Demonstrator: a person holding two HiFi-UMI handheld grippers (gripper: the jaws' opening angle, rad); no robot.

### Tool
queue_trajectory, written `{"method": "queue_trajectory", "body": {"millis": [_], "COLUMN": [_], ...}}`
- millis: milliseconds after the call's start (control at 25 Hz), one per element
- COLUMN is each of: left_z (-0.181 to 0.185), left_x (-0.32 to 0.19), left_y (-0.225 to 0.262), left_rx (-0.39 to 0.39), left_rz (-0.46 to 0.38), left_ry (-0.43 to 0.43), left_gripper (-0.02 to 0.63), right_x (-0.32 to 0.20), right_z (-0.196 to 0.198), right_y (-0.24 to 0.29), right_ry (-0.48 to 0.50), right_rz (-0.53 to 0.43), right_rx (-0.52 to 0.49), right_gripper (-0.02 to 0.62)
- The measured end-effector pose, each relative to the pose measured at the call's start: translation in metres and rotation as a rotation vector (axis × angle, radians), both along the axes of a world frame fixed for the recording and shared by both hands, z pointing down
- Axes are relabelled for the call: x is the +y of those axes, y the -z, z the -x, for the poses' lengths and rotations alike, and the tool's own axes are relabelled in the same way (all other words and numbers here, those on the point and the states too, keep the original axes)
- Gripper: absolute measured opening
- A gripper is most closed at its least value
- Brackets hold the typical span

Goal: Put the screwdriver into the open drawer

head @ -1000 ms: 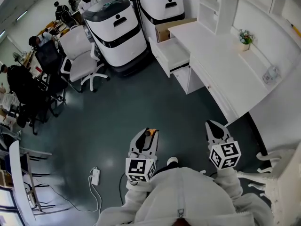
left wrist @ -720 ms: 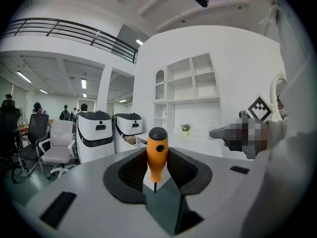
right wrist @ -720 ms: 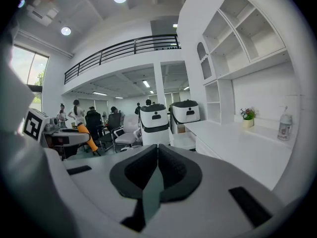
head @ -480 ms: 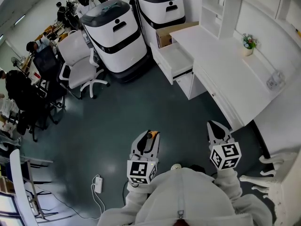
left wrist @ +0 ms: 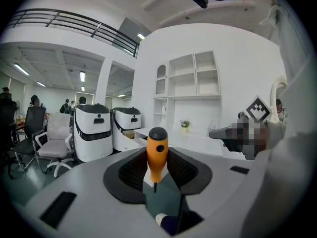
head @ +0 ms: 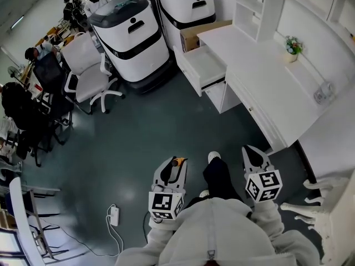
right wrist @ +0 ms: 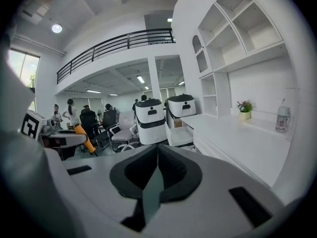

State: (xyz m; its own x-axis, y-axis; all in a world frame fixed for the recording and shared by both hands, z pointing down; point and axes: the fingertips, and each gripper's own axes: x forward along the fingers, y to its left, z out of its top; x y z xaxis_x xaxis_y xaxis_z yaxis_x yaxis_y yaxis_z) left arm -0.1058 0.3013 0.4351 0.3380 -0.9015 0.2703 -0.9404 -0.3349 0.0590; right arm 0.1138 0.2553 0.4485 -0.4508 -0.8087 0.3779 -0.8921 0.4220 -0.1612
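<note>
My left gripper (head: pixel 174 164) is shut on a screwdriver (head: pixel 176 162) with an orange handle and a black cap. In the left gripper view the screwdriver (left wrist: pixel 157 157) stands upright between the pads, shaft down. My right gripper (head: pixel 250 152) is shut with nothing in it; its jaws meet at the tip in the right gripper view (right wrist: pixel 157 147). Both hang over the dark floor, well short of the open white drawer (head: pixel 204 66), which sticks out from the left end of the white desk (head: pixel 266 79). The person's dark leg and white shoe (head: pixel 213 157) show between the grippers.
Two white-and-black robot bases (head: pixel 132 35) (head: pixel 186 7) stand left of the drawer, with a cardboard box (head: pixel 195 35) behind it. A white office chair (head: pixel 83 65) is further left. A power strip (head: pixel 115 215) lies on the floor. A small plant (head: pixel 292 46) sits on the desk.
The person has stepped forward: a leg and shoe now reach out between the grippers. Both grippers keep their places in the picture, and the screwdriver stays held.
</note>
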Motion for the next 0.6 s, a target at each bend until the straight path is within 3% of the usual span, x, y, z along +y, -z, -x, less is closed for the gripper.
{"method": "queue_trajectory", "body": {"millis": [320,600], "left_z": [0.001,-0.007], "left_x": [-0.028,-0.089], "left_y": [-0.006,-0.007], "left_rx": [-0.002,-0.008], "left_rz": [0.003,-0.006], "left_ry": [0.002,-0.001], "left_gripper": [0.133,0.133], "right_x": [-0.028,-0.084], "right_z": [0.003,-0.004], "right_y": [-0.008,-0.010], "right_ry": [0.006,0.011], "right_rz": [0.011,0.012], "right_rx": [-0.002,-0.005], "right_gripper": [0.034,0.034]}}
